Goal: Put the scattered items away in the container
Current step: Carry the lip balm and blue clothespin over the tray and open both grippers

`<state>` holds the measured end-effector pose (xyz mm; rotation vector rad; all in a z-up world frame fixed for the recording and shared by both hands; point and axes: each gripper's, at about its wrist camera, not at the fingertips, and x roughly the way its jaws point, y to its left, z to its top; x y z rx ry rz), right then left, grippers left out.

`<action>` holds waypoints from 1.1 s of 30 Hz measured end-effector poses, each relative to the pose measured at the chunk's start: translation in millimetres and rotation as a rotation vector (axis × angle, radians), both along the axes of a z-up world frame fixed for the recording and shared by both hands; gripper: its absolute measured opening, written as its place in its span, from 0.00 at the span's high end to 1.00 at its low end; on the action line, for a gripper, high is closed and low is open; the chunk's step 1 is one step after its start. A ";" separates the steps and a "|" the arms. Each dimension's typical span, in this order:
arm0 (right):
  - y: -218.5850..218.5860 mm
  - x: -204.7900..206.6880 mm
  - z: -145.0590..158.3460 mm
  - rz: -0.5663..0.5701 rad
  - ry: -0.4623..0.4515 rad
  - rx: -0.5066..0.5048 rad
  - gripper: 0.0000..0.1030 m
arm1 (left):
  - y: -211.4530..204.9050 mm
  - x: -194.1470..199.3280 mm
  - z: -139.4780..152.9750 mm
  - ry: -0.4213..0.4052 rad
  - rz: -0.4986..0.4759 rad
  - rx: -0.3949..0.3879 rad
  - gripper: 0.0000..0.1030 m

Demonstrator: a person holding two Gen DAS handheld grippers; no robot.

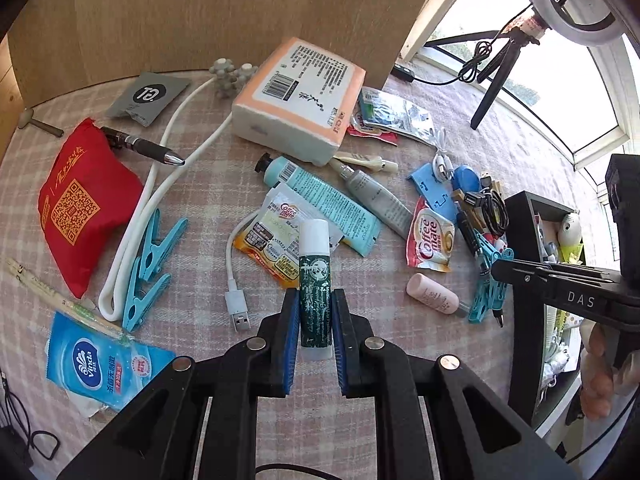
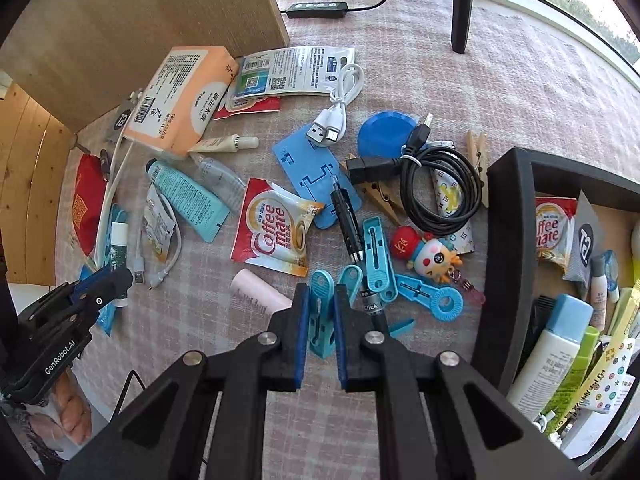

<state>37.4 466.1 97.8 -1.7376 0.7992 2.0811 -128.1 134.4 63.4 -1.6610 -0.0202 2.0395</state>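
My left gripper [image 1: 316, 300] is shut on a green-and-white lip balm stick [image 1: 315, 280] and holds it above the pink checked tablecloth; it also shows at the left of the right wrist view [image 2: 114, 276]. My right gripper [image 2: 322, 296] is shut on a light blue clothes peg [image 2: 320, 312], among other blue pegs [image 2: 376, 256]. The black open container [image 2: 508, 208] stands at the right and holds sachets, bottles and tubes; it also shows in the left wrist view [image 1: 520, 248].
Scattered on the cloth: an orange tissue pack [image 1: 300, 96], red pouch [image 1: 84, 200], Vinda wipes [image 1: 104, 364], teal tube [image 1: 320, 196], Coffee-mate sachets [image 2: 272, 232], pink tube [image 2: 256, 292], coiled black cable [image 2: 440, 188], doll keyring [image 2: 432, 256], pen [image 1: 144, 146]. A wooden board [image 1: 200, 12] stands behind.
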 end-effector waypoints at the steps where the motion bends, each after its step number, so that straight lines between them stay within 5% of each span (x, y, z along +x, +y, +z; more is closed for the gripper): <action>1: 6.1 9.6 10.4 -0.004 0.011 0.001 0.89 | 7.3 2.9 4.1 0.003 -0.010 0.007 0.86; 5: -46.2 52.7 47.3 -0.036 0.048 0.021 0.89 | 43.8 19.3 23.1 0.021 -0.078 0.036 0.86; 9: -29.9 52.6 27.7 -0.097 0.058 0.065 0.89 | 78.1 46.1 45.6 0.031 -0.174 0.072 0.86; 25: 50.7 193.9 40.4 -0.404 0.035 0.185 0.88 | 243.3 169.4 89.6 0.013 -0.493 0.182 0.86; 26: 54.1 201.0 42.4 -0.419 0.049 0.183 0.88 | 248.6 172.8 92.1 0.014 -0.494 0.196 0.81; 27: 57.0 206.5 43.4 -0.434 0.058 0.177 0.81 | 252.8 175.7 93.9 0.014 -0.495 0.197 0.60; 28: 60.4 211.4 43.9 -0.447 0.054 0.172 0.61 | 255.4 177.7 95.3 0.013 -0.494 0.198 0.47; 29: 62.9 216.2 45.2 -0.457 0.057 0.175 0.52 | 256.1 179.1 96.9 0.017 -0.491 0.206 0.39; 33: 64.2 225.5 51.4 -0.477 0.075 0.208 0.48 | 251.4 178.6 97.9 0.053 -0.481 0.185 0.41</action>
